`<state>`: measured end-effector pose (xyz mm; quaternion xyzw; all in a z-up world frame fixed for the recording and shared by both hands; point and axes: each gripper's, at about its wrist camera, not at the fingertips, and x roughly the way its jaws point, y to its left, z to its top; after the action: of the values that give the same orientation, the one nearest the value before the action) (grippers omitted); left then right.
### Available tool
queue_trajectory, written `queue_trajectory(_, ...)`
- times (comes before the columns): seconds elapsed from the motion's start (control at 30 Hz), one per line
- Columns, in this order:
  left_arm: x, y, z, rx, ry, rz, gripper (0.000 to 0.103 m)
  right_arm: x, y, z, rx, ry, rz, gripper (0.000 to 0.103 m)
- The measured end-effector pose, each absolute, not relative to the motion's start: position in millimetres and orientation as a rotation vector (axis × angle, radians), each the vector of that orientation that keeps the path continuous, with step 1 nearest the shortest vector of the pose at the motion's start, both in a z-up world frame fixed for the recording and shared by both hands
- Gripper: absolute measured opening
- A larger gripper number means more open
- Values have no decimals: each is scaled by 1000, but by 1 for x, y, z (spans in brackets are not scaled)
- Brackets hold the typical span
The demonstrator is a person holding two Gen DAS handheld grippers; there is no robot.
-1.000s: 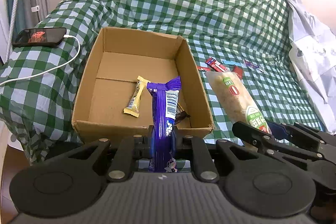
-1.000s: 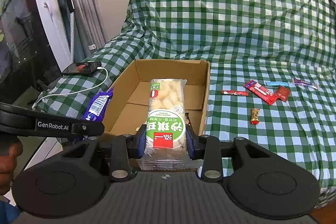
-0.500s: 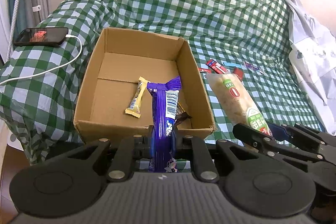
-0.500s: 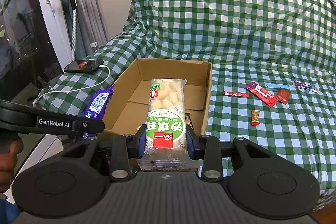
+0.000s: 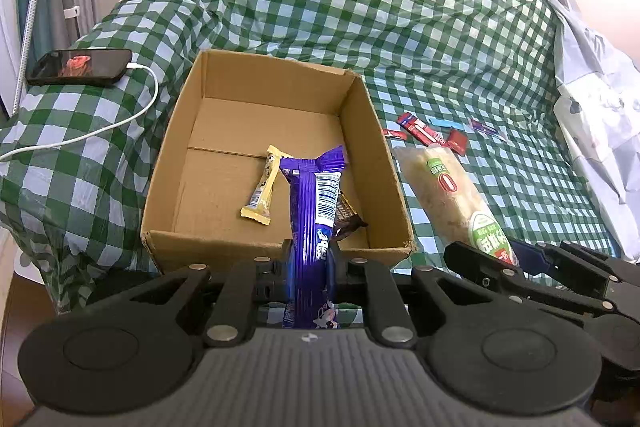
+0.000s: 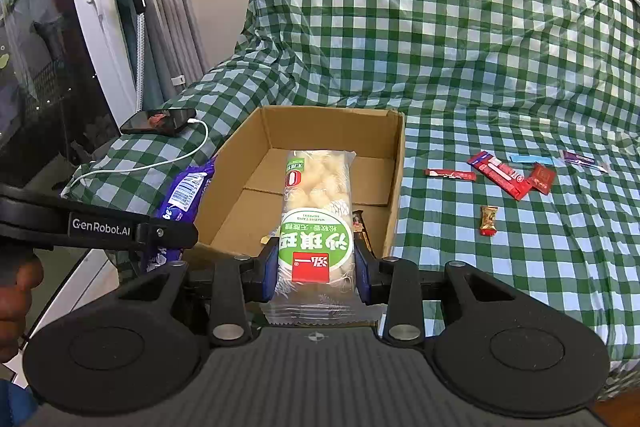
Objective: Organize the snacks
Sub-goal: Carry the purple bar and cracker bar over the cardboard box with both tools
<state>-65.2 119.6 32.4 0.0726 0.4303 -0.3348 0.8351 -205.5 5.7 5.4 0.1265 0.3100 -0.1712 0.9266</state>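
A green-and-white checked cloth (image 6: pixel 480 67) is draped over the whole surface, rumpled and rising at the far side. A white crumpled sheet (image 5: pixel 600 115) is piled on its right edge in the left wrist view.

An open cardboard box (image 5: pixel 168 195) is set on the cloth, left of centre, flaps gone, plain brown inside. Two small snacks are lying on its floor: a pale yellow wrapped bar (image 5: pixel 262 193) tilted toward the near wall, and a dark brown wrapped piece (image 5: pixel 346 219) just right of it, partly hidden.

The left gripper (image 5: pixel 310 263) is clamped narrowly on a purple snack pack (image 5: pixel 310 211), a long glossy pack with a white barcode panel and a crimped far end, held over the box's near wall and pointing into the box.

The right gripper (image 6: pixel 316 267) is closed on a clear rice-cracker pack (image 6: pixel 318 211), held at a medium width. Pale puffed pieces are visible through the plastic, with a green round label and a red square mark near the pads. It is held over the near right part of the box.

A black phone (image 6: pixel 158 121) with a white cable (image 6: pixel 160 163) plugged in is lying on the cloth left of the box.

Small wrappers are scattered on the cloth right of the box: a red bar wrapper (image 6: pixel 498 175), a thin red stick (image 6: pixel 450 174), a red square sachet (image 6: pixel 542 179), a blue strip (image 6: pixel 530 159), a purple strip (image 6: pixel 580 159) and, nearer, a gold-and-red candy (image 6: pixel 489 221).
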Motion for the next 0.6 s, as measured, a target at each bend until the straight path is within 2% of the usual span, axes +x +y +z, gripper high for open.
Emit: queue_trajectory(0.6, -52, 116, 29, 145, 930, -700, 16, -199, 4, -3, 260, 664, -349, 39)
